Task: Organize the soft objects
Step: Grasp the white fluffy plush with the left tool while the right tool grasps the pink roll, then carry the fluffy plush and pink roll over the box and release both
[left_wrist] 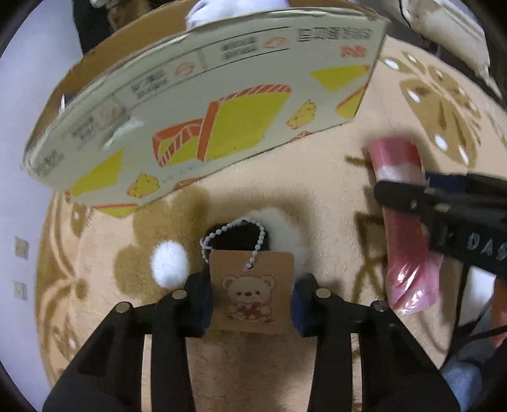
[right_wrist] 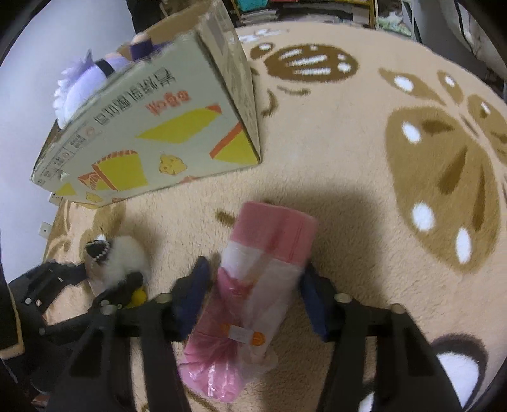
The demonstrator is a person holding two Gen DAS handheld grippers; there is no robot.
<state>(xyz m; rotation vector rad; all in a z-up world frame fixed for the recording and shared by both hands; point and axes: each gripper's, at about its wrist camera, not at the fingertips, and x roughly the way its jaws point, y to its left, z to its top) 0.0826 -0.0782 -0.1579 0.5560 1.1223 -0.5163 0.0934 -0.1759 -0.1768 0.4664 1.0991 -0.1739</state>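
A small white and black plush with a bead chain and a brown bear tag lies on the beige rug. My left gripper is open, its pads on either side of the tag. The plush also shows in the right wrist view. A pink rolled soft item in clear wrap lies between the open fingers of my right gripper; the pads stand beside it, with a gap on the left. It also shows in the left wrist view. A cardboard box stands behind, holding a purple plush.
The beige rug with brown patterns covers the floor. The box stands near a white wall at the left. Shelves with items line the far edge. A white bag lies at the upper right.
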